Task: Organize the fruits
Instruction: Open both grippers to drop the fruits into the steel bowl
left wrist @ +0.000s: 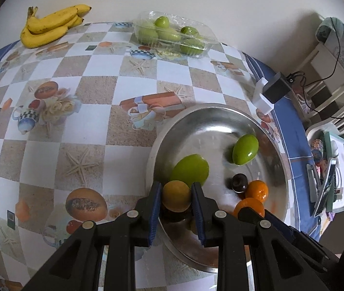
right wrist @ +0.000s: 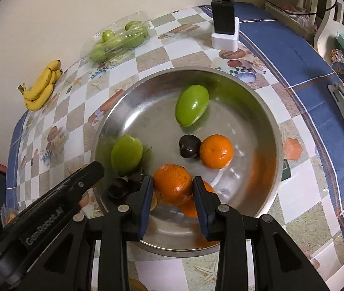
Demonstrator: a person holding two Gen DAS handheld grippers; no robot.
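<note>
Left wrist view: a checkered, fruit-printed tablecloth [left wrist: 94, 92] runs to a pale wall. Ahead of the left gripper [left wrist: 176, 195], clamped on a dull yellow-brown fruit [left wrist: 176, 195], a round steel bowl [left wrist: 210, 121] holds 2 glossy green mangoes [left wrist: 245, 149].

Right wrist view: the right gripper [right wrist: 173, 184] squeezes a dimpled orange [right wrist: 173, 181] over that bowl; far beyond-left, bananas [right wrist: 42, 86] and a clear plastic tray of green fruit [right wrist: 118, 38].

We can't see the lower half of the yellow-brown round fruit [left wrist: 176, 195]; blue-padded black fingers [left wrist: 156, 208] cover it. The second orange mandarin [right wrist: 191, 207] sits mostly behind fingers. Small dark fruits [right wrist: 121, 188] are too shadowed to identify. The steel bowl's near rim [right wrist: 172, 246] is hidden.
</note>
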